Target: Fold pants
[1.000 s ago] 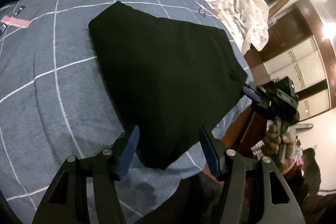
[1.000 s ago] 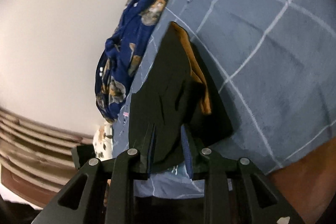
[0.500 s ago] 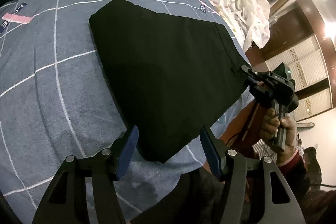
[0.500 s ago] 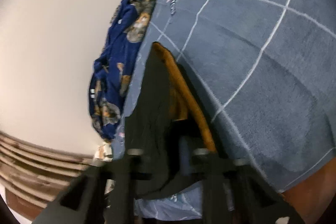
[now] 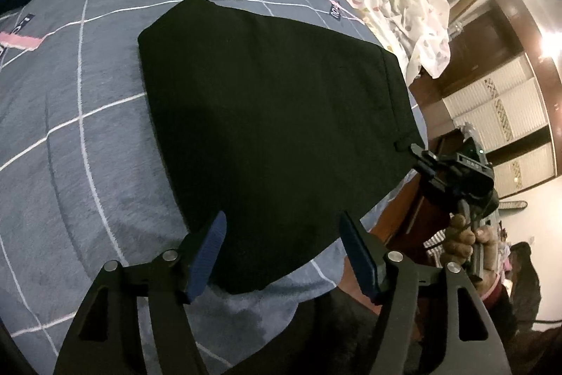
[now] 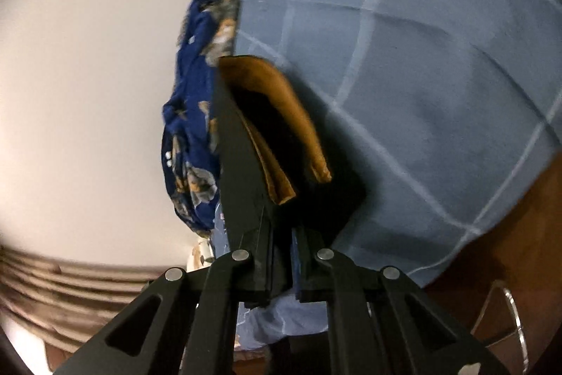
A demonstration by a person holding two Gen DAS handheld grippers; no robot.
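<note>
Black pants (image 5: 274, 129) lie folded flat on the bed (image 5: 70, 146), blue grid cover. Right gripper (image 5: 423, 157) at approx 3 o'clock of them, jaws just closed, pinching the corner hem. Left gripper (image 5: 281, 252) at 6 o'clock, jaws just widened, nothing gripped, straddling the near edge w/o touching.

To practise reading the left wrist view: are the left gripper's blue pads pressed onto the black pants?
No. The left gripper hangs open, its pads apart, nothing clamped between them over the black pants.
</note>
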